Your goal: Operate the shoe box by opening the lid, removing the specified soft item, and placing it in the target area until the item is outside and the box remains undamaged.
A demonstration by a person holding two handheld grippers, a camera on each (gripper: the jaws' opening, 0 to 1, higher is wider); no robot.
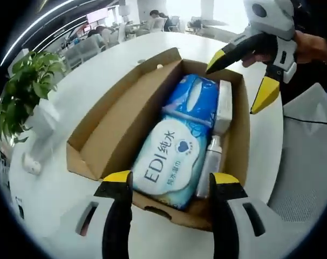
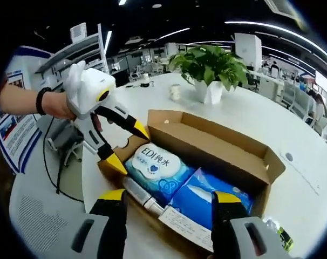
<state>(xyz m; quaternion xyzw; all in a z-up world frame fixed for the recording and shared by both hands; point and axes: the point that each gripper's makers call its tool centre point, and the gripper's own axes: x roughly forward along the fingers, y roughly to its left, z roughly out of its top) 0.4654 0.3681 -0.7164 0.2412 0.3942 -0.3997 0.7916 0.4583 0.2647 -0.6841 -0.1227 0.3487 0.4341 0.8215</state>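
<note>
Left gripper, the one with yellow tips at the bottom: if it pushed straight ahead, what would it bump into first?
Probably the white wipes pack lying in the open cardboard box. The left gripper has its jaws open just at the box's near edge, though depth is hard to judge.

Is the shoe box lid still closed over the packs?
No, in the left gripper view the shoe box stands open, its lid folded back, with the EDI wipes pack and a blue pack exposed inside.

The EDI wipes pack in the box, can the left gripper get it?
Probably yes. The shoe box is open, the EDI wipes pack lies uncovered on top, and the left gripper is open just before it.
</note>
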